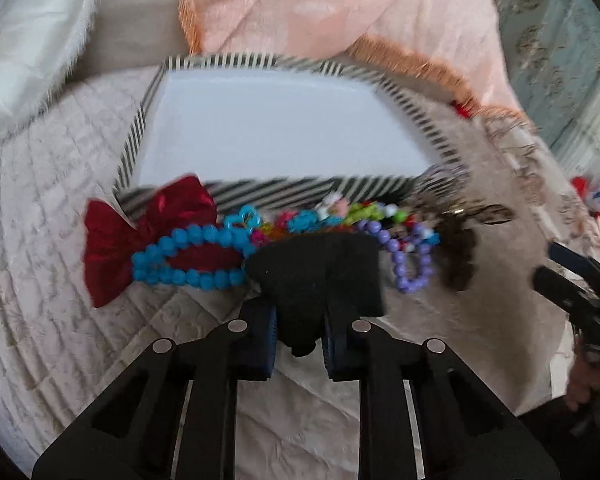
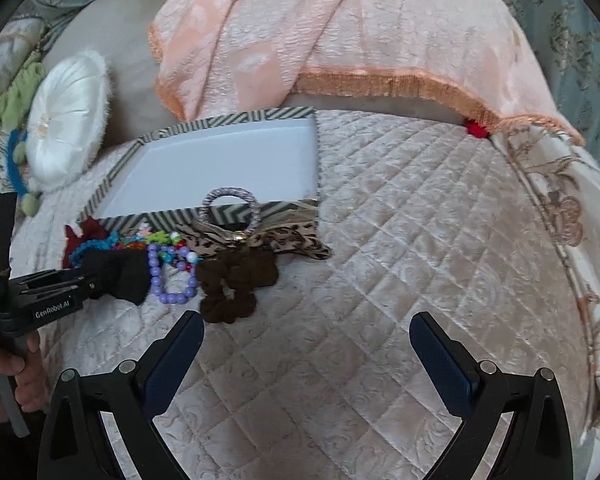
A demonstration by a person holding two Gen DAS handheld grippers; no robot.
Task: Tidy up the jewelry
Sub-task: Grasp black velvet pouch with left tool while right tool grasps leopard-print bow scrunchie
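Note:
My left gripper is shut on a black scrunchie, held just above the quilt in front of the jewelry pile; it also shows in the right wrist view. A striped tray with a white floor lies behind the pile, also in the right wrist view. In the pile lie a red bow, a blue bead bracelet, a purple bead bracelet, a brown scrunchie, a leopard bow and a grey hair tie leaning on the tray's near wall. My right gripper is open and empty above the quilt.
A quilted cream bedspread covers the bed. A peach blanket lies behind the tray. A white round cushion sits at the left. A red item peeks out under the blanket edge.

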